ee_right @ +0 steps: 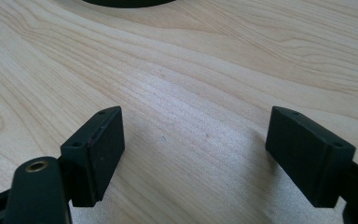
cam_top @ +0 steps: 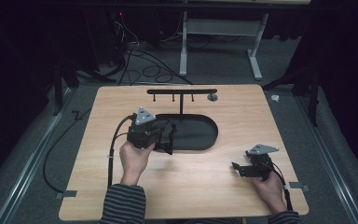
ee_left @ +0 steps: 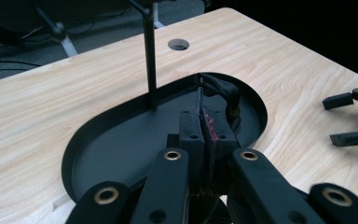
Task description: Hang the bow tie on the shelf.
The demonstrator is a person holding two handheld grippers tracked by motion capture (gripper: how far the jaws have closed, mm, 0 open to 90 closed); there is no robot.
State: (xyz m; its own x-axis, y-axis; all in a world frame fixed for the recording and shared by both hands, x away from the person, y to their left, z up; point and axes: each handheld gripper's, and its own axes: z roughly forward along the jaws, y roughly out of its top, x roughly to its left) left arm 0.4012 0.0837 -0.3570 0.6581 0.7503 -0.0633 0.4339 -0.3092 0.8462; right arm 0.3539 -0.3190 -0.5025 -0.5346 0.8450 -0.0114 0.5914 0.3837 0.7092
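My left gripper (ee_left: 204, 128) has its jaws clenched on a thin dark strap-like piece (ee_left: 219, 88) that arches up from between them, held just above the black oval tray (ee_left: 121, 135) near its upright stand (ee_left: 150, 56), toward the far middle of the surface (cam_top: 191, 177). My right gripper (ee_right: 193, 154) rests low at the near right, jaws released and wide, bare wood between them

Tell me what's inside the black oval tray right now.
The left tool, shut on a thin black strap-like item, sits over the black oval tray, whose stand post rises from it. The floor beneath the tool is hidden.
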